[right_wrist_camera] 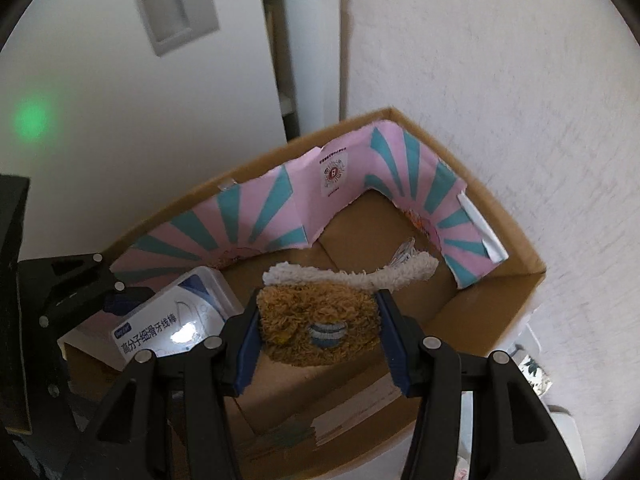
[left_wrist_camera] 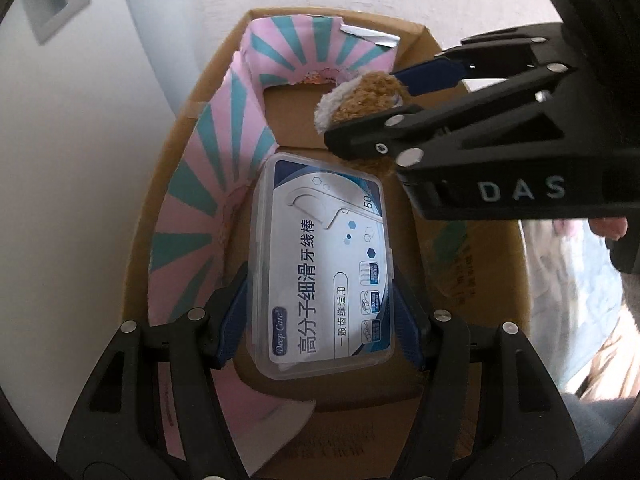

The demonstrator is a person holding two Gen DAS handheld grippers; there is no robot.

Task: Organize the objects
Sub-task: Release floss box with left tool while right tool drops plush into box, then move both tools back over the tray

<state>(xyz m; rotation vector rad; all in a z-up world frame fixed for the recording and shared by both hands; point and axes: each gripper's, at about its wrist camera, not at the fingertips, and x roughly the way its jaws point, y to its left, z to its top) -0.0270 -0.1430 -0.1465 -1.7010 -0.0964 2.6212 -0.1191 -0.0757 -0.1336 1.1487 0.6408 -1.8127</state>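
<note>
While both tools hang over the box (right_wrist_camera: 516, 280), each carries something to pack.

Left tool (left_wrist_camera: 320, 320) is clamped on the floss case (left_wrist_camera: 324, 260), low at the box's 6 o'clock; right tool (right_wrist_camera: 320, 336) grips the plush (right_wrist_camera: 316, 320) above the middle. Placing seems the step in hand: next, I'd judge, lower each to the bare floor, then let go.

We can't read the small icon labels on the floss box (left_wrist_camera: 324, 264), too tiny. Its near end is hidden behind the left gripper (right_wrist_camera: 116, 300) in the right wrist view, with glare over the print. The plush toy (left_wrist_camera: 368, 98) is half covered by the right gripper (left_wrist_camera: 404, 92). The cardboard box (right_wrist_camera: 520, 280) is cut off below.
</note>
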